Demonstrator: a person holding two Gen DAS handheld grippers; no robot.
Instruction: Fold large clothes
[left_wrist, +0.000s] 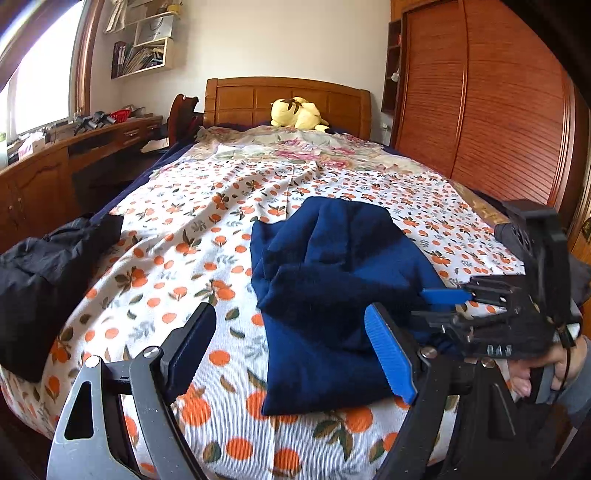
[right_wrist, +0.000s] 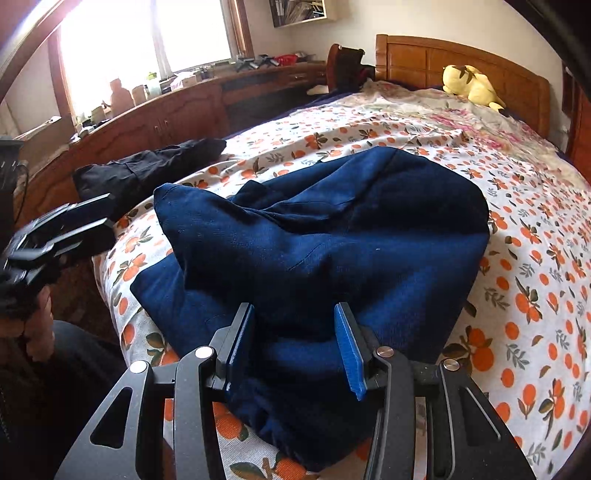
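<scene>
My right gripper (right_wrist: 295, 345) hides the navy garment's (right_wrist: 332, 240) near edge. The black garment (left_wrist: 44, 280) runs off the left wrist view's left edge. Items on the far bench (right_wrist: 207, 85) are too small to identify.

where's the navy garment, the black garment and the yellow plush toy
navy garment (right_wrist: 332, 236), right wrist view, middle of its bunched top
black garment (left_wrist: 40, 280), left wrist view, its crumpled middle
yellow plush toy (left_wrist: 295, 114), left wrist view, its body

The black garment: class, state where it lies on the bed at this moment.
The black garment lies bunched at the left edge of the bed in the left wrist view, beside the wooden desk and left of the navy blue garment.
</scene>
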